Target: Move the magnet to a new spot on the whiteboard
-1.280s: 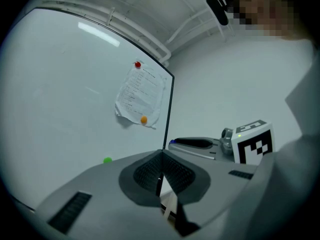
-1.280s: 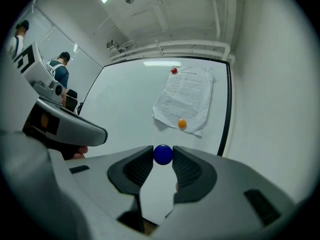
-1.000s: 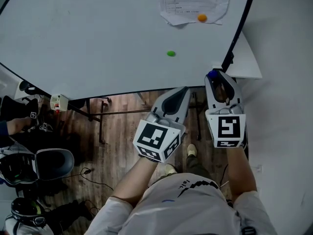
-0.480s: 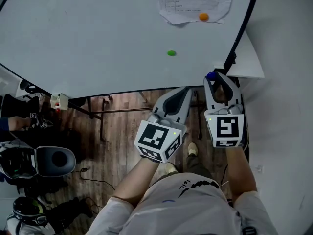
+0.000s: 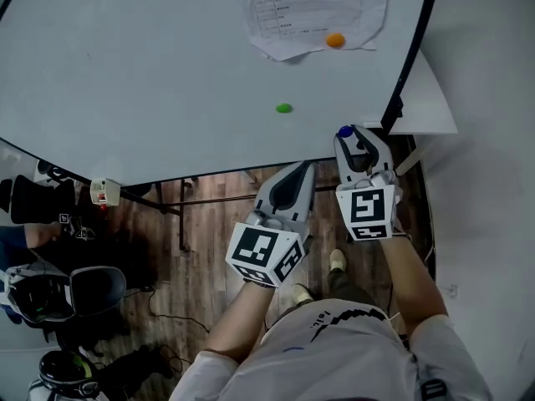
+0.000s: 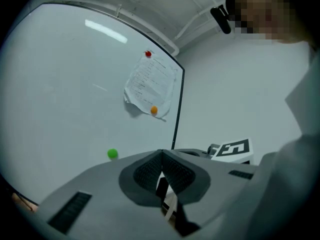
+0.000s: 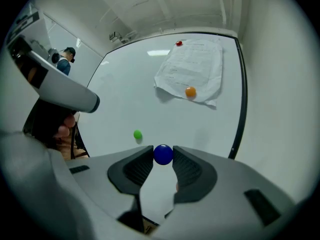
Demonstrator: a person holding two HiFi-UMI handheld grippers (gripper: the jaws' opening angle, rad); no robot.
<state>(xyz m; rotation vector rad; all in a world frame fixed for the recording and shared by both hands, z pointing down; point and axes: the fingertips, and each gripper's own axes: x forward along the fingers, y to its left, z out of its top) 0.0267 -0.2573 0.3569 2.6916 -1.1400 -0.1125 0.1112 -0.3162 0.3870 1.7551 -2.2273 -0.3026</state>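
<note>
My right gripper point(image 7: 163, 155) is shut on a round blue magnet point(image 7: 163, 154) at its jaw tips; in the head view the blue magnet point(image 5: 344, 131) shows at the tip of the right gripper point(image 5: 349, 137), just off the whiteboard's point(image 5: 150, 73) lower right corner. The left gripper point(image 5: 301, 172) is shut with nothing in it, its jaws pressed together, and sits below the board's lower edge; the left gripper point(image 6: 161, 156) points at the board. A green magnet point(image 5: 284, 108) sticks to the bare board, left of and above the blue one.
A crumpled paper sheet point(image 5: 313, 7) hangs on the board, pinned by an orange magnet point(image 5: 335, 40) and a red magnet point(image 7: 179, 43). The board's black frame point(image 5: 411, 53) runs along its right side beside a white wall point(image 5: 493, 140). Chairs and helmets point(image 5: 50, 291) stand on the wooden floor at left.
Both grippers have moved up closer to the board's lower edge; the right one still holds the blue magnet. The head view has shifted, showing more of the paper.
</note>
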